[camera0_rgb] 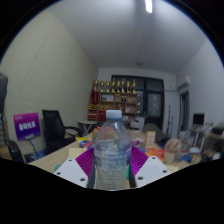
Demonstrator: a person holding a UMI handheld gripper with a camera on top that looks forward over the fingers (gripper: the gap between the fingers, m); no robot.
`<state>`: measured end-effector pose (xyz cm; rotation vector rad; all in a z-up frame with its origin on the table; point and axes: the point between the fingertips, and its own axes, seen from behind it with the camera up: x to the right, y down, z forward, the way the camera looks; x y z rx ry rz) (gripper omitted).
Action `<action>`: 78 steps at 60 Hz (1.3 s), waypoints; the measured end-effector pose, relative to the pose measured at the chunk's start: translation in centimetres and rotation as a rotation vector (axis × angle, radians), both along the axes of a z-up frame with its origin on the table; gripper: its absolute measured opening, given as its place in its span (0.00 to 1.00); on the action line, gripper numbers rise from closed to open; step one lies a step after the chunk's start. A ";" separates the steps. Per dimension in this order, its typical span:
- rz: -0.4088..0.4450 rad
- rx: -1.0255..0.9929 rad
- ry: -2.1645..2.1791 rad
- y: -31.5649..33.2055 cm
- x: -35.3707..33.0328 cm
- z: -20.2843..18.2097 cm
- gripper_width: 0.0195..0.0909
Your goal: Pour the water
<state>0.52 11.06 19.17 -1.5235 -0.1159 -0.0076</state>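
Tongs (112,168): two white fingers with pink pads (85,160) on their inner faces, one on each side of the bottle. The pads lie against the bottle's sides with no gap showing; the tongs hold the bottle.

Bottle (112,150): clear plastic, ribbed body, white cap (112,115) on top. It stands between the fingers, lifted above the desk level behind it. Long axis vertical, upright, cap pointing up toward the ceiling, base down between the finger ends. The cap is on. The water level inside cannot be made out.

Desk (60,158): pale wood surface, beyond the fingers to the left of the bottle, running back into the room. Small things lie on it to the right of the bottle, orange and blue among them; too small to name.

Chair (54,127): black office chair, at the far side of the desk, left of the bottle.

Sign (27,126): purple panel with white lettering, left of the chair; text not legible.

Shelf (116,98): against the far wall, straight beyond the bottle's cap, carrying red and yellow items.

Door (152,105): dark, right of the shelf.

Ceiling light (148,6): bright strip overhead, right of the bottle's axis.
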 end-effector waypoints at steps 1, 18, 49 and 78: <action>0.016 -0.008 0.020 0.2 -0.1 -0.4 0.39; 0.040 -0.063 0.026 1.6 0.2 -7.6 0.39; 0.089 -0.153 -0.021 -1.1 0.8 -9.7 0.92; 0.035 -0.084 0.009 -22.1 3.1 -5.0 0.91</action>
